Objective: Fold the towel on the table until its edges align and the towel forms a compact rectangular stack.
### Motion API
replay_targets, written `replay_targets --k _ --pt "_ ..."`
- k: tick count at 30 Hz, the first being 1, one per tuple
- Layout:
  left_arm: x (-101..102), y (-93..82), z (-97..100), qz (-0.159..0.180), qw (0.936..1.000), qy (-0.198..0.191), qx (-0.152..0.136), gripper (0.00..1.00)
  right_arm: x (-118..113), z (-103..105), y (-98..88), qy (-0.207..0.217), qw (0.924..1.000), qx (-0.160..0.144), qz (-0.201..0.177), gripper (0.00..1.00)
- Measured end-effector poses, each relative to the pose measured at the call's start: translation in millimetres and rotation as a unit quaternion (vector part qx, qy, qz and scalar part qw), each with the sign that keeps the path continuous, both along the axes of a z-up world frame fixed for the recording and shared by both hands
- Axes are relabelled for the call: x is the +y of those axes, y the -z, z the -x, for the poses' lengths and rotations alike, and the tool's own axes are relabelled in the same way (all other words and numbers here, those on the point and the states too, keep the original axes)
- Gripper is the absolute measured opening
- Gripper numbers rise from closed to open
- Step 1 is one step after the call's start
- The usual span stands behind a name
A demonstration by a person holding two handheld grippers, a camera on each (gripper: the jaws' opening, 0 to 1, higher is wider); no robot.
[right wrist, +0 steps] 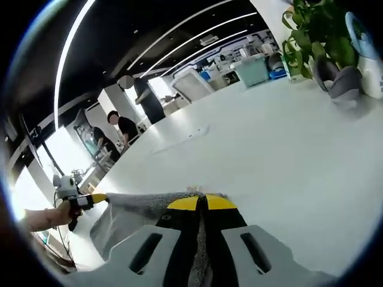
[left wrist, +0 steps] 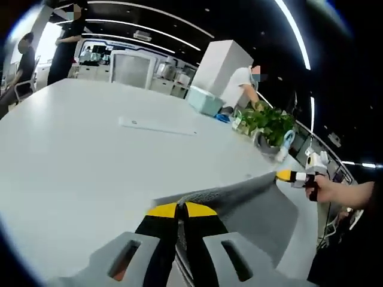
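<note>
Broad white table (left wrist: 78, 155) | grey woven towel (left wrist: 251, 206) lifted above it, stretched between my tongs | left gripper (left wrist: 181, 210) clamped on one corner | right gripper (right wrist: 201, 203) clamped on another | no legible writing

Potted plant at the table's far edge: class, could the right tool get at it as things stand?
Probably not yet. The right tool is shut on the grey towel, so it is occupied, though bare table lies between it and the potted plant.
</note>
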State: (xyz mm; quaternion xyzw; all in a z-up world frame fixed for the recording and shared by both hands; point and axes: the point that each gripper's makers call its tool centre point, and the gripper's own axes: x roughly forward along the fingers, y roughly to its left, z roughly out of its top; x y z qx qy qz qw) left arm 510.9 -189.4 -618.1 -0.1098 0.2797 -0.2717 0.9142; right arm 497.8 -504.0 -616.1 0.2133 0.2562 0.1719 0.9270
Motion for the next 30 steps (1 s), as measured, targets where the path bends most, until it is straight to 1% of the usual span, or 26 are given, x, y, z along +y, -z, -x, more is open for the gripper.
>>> replay_targets --k 4,7,8,9,10,13,16,17,19,20,21,23,24,26,29,30 --pt "1 0.4 -7.5 -0.024 0.9993 -0.001 -0.028 0.06 1 -3 3.0 0.0 1.0 0.002 0.007 0.0" --pt "-3 5.5 -9.9 -0.04 0.9986 0.008 -0.035 0.09 2 -6 7.1 0.003 0.9998 0.004 0.018 0.0" --pt "-3 6.4 -10.4 -0.047 0.9982 0.009 -0.037 0.11 2 -6 6.9 0.004 0.9998 0.003 0.017 0.0" --pt "-3 8.0 -11.4 -0.062 0.9971 0.011 -0.044 0.13 3 -7 6.4 0.005 0.9999 0.002 0.016 0.0" --pt "-4 9.5 -12.1 -0.066 0.9967 0.012 -0.045 0.14 3 -7 6.6 0.006 0.9998 0.001 0.017 0.0" --pt "-3 15.5 -13.6 -0.096 0.9939 0.017 -0.052 0.18 3 -9 8.0 0.003 0.9989 -0.006 0.045 0.0" --pt "0 20.6 -14.0 -0.119 0.9913 0.018 -0.052 0.19 -1 -13 8.6 0.003 0.9971 -0.014 0.075 0.01" --pt "3 21.4 -14.3 -0.127 0.9904 0.014 -0.052 0.19 -5 -13 10.4 0.003 0.995 -0.014 0.099 0.02" --pt "7 21.8 -15.2 -0.134 0.9895 0.008 -0.053 0.2 -7 -12 14.9 -0.003 0.9921 -0.009 0.125 0.06" --pt "11 22.7 -16.4 -0.137 0.9892 -0.001 -0.05 0.22 -8 -11 16.2 -0.004 0.9912 -0.008 0.132 0.08" --pt "14 23.0 -16.8 -0.141 0.9889 -0.007 -0.049 0.22 -9 -10 20.0 -0.014 0.9877 -0.006 0.156 0.11" --pt "20 23.4 -18.3 -0.14 0.9889 -0.02 -0.046 0.22 -10 -7 25.9 -0.028 0.9821 0.0 0.186 0.11" --pt "22 25.0 -18.6 -0.137 0.9896 -0.023 -0.039 0.22 -10 -7 26.7 -0.031 0.9805 0.0 0.194 0.12" --pt "23 25.8 -18.4 -0.134 0.99 -0.026 -0.036 0.23 -10 -6 28.0 -0.038 0.9765 -0.002 0.212 0.13" --pt "23 28.7 -17.4 -0.155 0.9869 -0.025 -0.038 0.25 -15 -7 29.4 -0.039 0.9689 -0.002 0.244 0.18" --pt "23 28.9 -17.7 -0.157 0.9864 -0.026 -0.039 0.26 -19 -7 31.2 -0.036 0.9649 0.003 0.26 0.22"
